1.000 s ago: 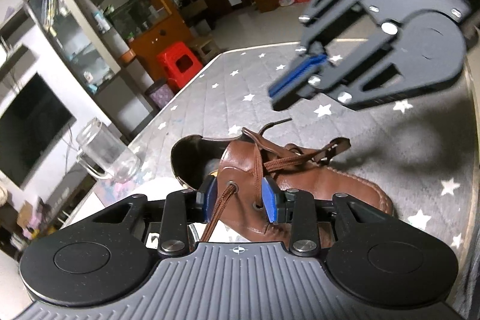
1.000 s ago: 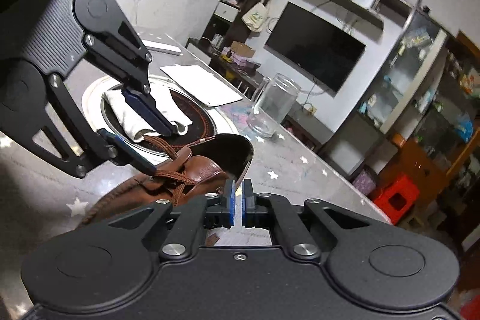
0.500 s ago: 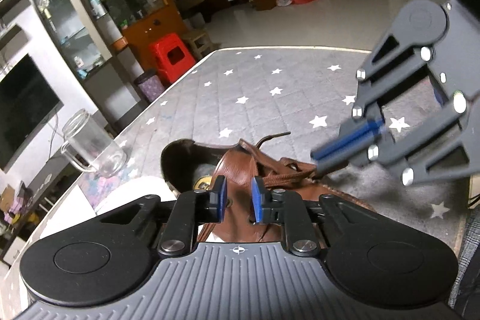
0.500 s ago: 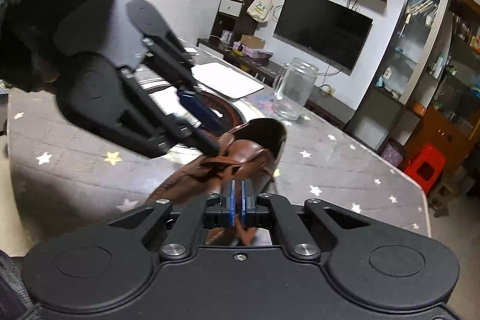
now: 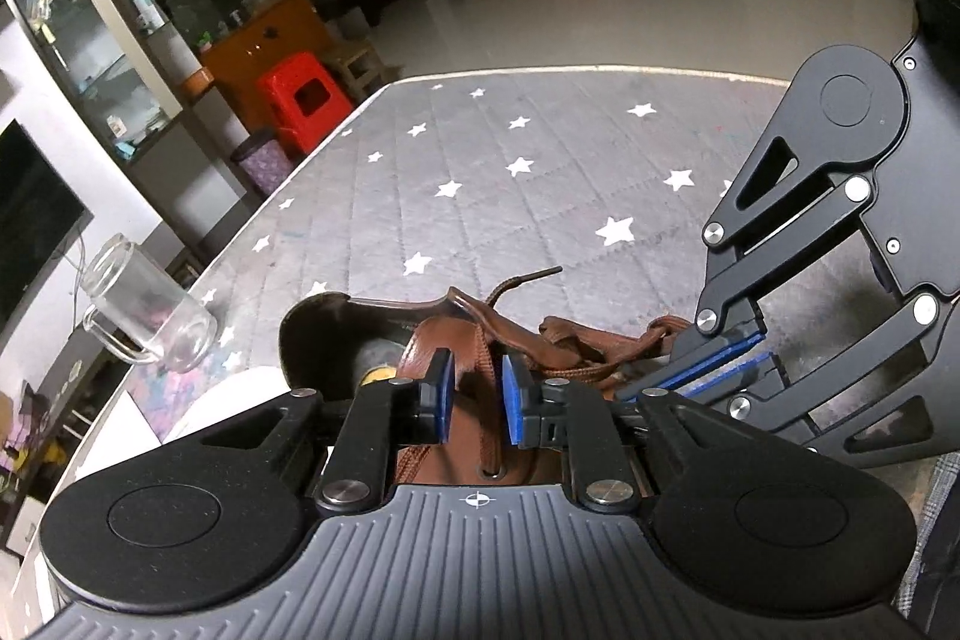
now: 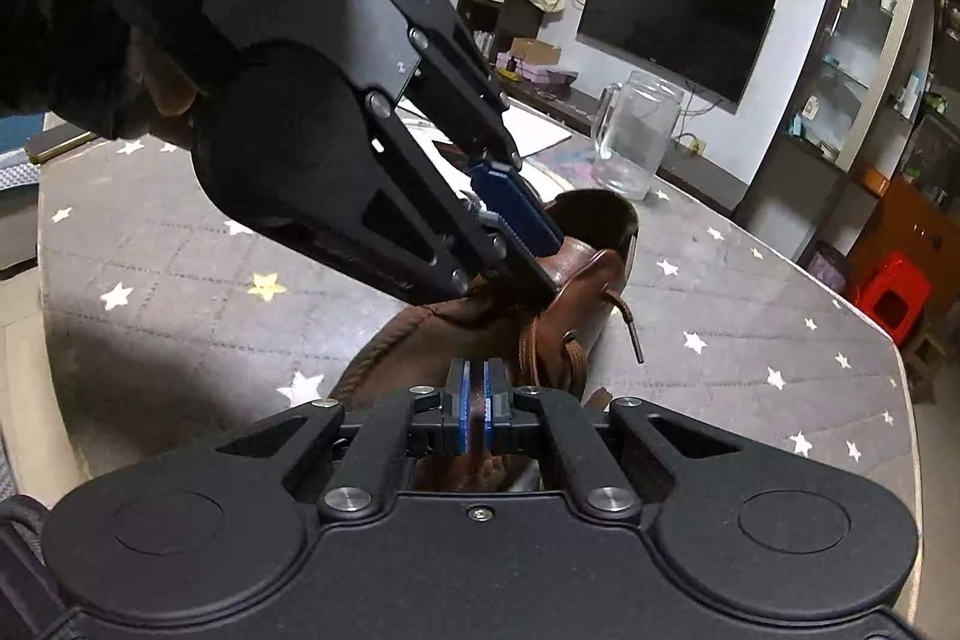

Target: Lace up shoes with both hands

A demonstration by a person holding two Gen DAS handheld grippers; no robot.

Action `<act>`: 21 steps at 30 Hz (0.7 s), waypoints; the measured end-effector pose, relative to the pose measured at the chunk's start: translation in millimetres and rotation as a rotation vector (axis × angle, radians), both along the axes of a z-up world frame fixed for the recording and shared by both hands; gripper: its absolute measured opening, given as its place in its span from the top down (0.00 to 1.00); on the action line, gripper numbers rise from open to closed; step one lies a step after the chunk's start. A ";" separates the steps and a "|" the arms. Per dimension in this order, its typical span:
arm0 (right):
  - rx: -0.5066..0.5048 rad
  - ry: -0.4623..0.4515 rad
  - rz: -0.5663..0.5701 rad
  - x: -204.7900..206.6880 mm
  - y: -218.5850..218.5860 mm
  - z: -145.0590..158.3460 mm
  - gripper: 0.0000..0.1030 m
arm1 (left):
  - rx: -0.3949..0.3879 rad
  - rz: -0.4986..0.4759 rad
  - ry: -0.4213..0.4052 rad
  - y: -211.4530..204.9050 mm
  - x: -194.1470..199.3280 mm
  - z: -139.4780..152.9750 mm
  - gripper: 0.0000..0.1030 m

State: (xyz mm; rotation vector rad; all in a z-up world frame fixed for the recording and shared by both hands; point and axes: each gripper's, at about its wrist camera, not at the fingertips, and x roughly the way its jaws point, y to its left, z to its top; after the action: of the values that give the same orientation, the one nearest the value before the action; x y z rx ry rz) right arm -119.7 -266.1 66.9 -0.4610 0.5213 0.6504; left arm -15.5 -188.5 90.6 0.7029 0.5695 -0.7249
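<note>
Left wrist view: the brown shoe (image 5: pixel 480 340) lies on the star-print worktop (image 5: pixel 540 172), closer to its left edge than its far one, opening toward the glass mug (image 5: pixel 144 316) that stands by that left edge. The left hand-held gripper (image 5: pixel 474 403) is parted, blue pads either side of a run of brown lace (image 5: pixel 489 388) that goes down into an eyelet; nothing pinched as far as I can tell.

Right gripper from here: the right hand-held gripper (image 5: pixel 696 370) comes in from the right, pads pressed nearly together down at the lace crossings. Looks clamped on lace, but the contact itself is hidden.

Right wrist view: same story, right hand-held gripper (image 6: pixel 474 412) has only a sliver between the pads with something brown in it, so I'd say it's grasping the lace (image 6: pixel 576 352). The left hand-held gripper (image 6: pixel 528 250) sits over the shoe (image 6: pixel 576 280) collar, pads apart. One loose aglet (image 6: pixel 633 334) sticks out toward the right side.

Step, my guess: mid-lacing at the upper eyelets, right one holding tension.

Next move: left needs to close on that run and draw it through without the two grippers bumping; they're crowded.

Room: lots of bare worktop toward the far edge and right side; the mug on the left is the thing to avoid.
</note>
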 end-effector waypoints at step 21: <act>0.001 0.018 -0.022 4.6 1.2 -12.3 0.87 | -0.117 0.151 -0.075 13.6 -15.7 16.5 1.00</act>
State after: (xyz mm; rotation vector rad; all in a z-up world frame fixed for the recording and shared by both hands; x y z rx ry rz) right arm -115.1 -264.9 54.6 -0.4483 0.5428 0.6343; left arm -31.2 -174.9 107.1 0.5694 0.5016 -0.5844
